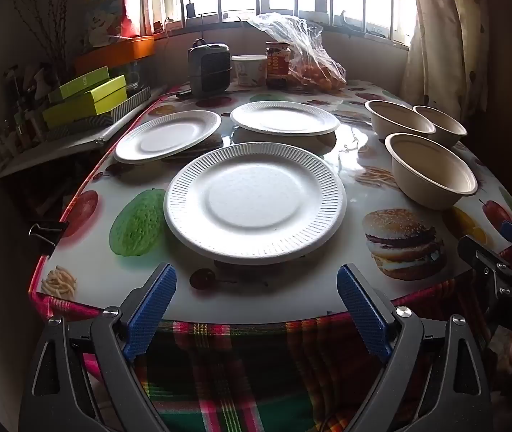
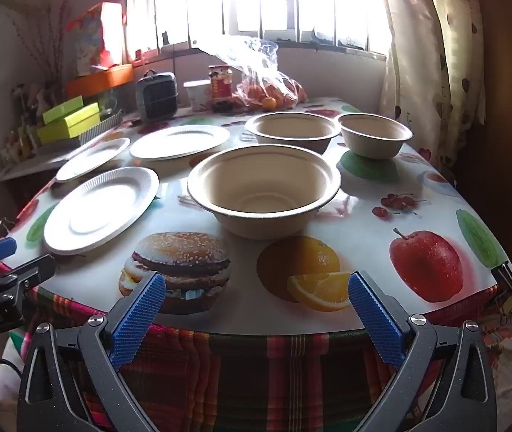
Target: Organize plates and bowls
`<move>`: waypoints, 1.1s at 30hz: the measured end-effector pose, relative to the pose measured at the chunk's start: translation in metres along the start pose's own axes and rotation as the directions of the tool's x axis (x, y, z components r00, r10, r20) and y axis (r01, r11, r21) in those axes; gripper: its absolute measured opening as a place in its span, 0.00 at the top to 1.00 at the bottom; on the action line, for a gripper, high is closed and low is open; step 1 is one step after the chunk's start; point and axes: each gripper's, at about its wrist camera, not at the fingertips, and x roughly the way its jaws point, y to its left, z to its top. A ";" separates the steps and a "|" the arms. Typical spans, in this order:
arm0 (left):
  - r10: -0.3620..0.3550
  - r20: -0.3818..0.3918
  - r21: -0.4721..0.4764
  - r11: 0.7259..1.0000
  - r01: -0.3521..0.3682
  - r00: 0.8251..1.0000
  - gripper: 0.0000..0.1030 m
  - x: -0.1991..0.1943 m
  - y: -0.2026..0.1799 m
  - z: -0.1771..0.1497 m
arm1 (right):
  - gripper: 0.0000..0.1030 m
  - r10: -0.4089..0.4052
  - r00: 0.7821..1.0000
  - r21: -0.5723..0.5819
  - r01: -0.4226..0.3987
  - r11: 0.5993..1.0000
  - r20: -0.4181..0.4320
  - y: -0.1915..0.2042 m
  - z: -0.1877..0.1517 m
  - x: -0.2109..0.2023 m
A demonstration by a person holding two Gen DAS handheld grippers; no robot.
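Left wrist view: the left gripper hangs with fingers spread wide and empty, just short of the nearest plate on the counter; 2 more plates lie beyond that plate, 3 bowls to its right.

Right wrist view: the right gripper is likewise agape, empty, before the nearest bowl.

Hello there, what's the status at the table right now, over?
Left tool open, empty; right tool open, empty. Three plates, nearest, and three bowls, nearest, lying separate, none stacked. Nothing blocking either nearest piece.
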 end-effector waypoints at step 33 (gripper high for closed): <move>-0.013 -0.032 -0.009 1.000 0.013 0.999 0.11 -0.002 -0.001 0.004 | 0.00 0.019 1.000 0.002 -0.019 1.000 0.004 0.002 0.004 0.000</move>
